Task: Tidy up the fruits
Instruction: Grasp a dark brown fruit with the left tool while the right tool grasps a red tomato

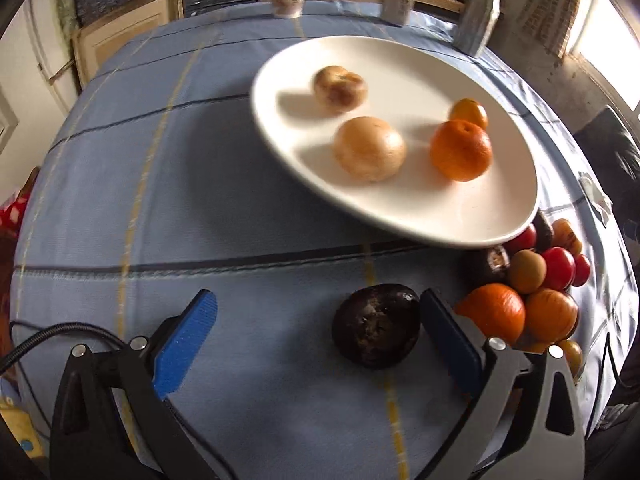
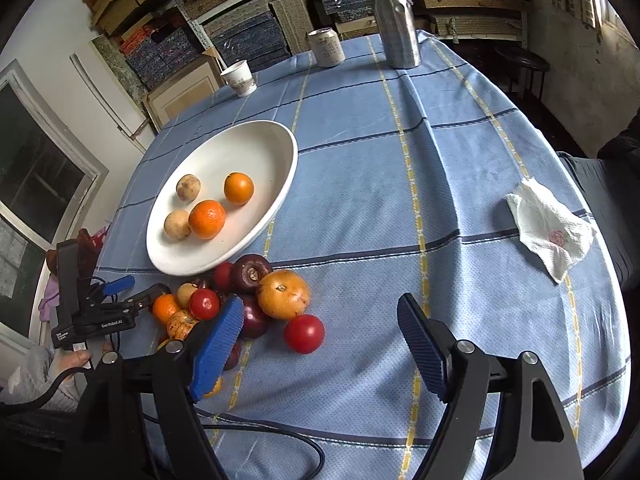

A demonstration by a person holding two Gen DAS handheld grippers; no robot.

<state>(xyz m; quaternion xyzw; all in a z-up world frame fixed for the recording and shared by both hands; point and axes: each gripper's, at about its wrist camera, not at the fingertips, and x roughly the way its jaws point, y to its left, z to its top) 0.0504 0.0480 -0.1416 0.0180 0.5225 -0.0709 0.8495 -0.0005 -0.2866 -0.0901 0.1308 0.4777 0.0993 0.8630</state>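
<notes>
Hovering low over the table (image 1: 120,184), the left gripper (image 1: 320,332) is holding its blue fingers (image 1: 186,344) wide apart, and a dark purple fruit (image 1: 376,326) is lying on the blue checked cloth between them — close to the right finger, though I cannot tell if it is touching, and well apart from the left one. Nothing is being squeezed. Behind it, a white plate (image 1: 400,216) is carrying two pale brown fruits (image 1: 369,149) and two oranges (image 1: 461,150), one large and one small. Just beside the plate's near rim, a pile of mixed fruits (image 1: 536,280) is waiting on the cloth — red, orange and dark ones together.

The right gripper (image 2: 320,342) is also standing with fingers (image 2: 218,346) apart and nothing between them; a red fruit (image 2: 304,333) is lying just ahead, near the left finger. At the far edge of the table a paper cup (image 2: 239,77), a can (image 2: 326,48) and a metal bottle (image 2: 396,20) are standing, and a crumpled napkin (image 2: 552,228) is lying at the right side.
</notes>
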